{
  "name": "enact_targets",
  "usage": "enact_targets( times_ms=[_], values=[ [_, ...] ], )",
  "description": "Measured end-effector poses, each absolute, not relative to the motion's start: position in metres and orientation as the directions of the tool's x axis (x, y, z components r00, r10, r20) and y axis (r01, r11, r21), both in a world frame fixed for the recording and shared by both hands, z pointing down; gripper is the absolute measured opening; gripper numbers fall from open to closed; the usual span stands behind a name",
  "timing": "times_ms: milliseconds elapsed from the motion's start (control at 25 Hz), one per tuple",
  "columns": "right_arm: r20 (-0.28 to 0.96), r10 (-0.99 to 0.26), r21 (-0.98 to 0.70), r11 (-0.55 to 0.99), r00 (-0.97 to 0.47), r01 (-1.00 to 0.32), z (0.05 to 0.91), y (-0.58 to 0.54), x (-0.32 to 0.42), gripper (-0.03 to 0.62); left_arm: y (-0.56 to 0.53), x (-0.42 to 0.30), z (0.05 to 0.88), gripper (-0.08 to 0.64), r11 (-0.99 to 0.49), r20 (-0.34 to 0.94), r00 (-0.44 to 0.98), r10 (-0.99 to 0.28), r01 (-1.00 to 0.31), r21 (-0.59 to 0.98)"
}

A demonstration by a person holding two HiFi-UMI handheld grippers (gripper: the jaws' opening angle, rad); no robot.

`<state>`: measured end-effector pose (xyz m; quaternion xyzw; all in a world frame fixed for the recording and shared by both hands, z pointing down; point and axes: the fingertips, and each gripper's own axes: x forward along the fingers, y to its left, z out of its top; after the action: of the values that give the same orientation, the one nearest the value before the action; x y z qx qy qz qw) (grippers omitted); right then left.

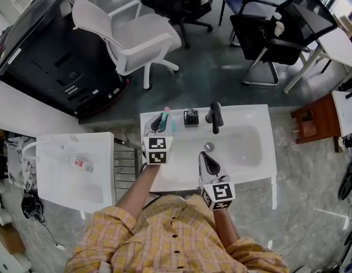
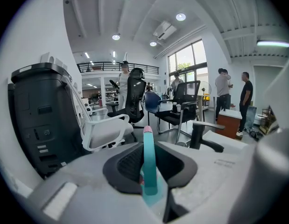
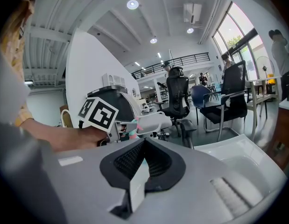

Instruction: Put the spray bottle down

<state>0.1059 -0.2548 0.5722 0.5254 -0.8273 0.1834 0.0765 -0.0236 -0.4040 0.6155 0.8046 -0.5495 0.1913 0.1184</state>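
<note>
Now | left tool (image 1: 162, 119) clamped on spray bottle (image 2: 148, 158) | right tool (image 1: 206, 156) together

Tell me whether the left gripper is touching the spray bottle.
Touching. The left gripper view shows the spray bottle standing upright in the left gripper, with the dark fingers pressed against its sides.

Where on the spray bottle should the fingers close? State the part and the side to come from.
On the slim teal body below the pink tip, coming from the person's side. The spray bottle stands upright and narrow in the left gripper view, and the left gripper's fingers clamp it there now.
</note>
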Motion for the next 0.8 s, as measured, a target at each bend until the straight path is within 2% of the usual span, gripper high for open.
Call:
enact_targets(
  times_ms=[600, 800],
  values=[
    [0.341, -0.836, -0.221, 0.373, -0.429, -0.901, 0.581, -0.254, 0.108, 0.002, -0.417, -0.022, 0.625, 0.074, -0.358, 0.439, 0.317, -0.841, -0.933, -0.012],
    [0.346, -0.837, -0.224, 0.364, -0.423, -0.904, 0.581, -0.255, 0.111, 0.002, -0.415, -0.019, 0.626, 0.096, -0.368, 0.445, 0.327, -0.833, -0.93, -0.005]
  ],
)
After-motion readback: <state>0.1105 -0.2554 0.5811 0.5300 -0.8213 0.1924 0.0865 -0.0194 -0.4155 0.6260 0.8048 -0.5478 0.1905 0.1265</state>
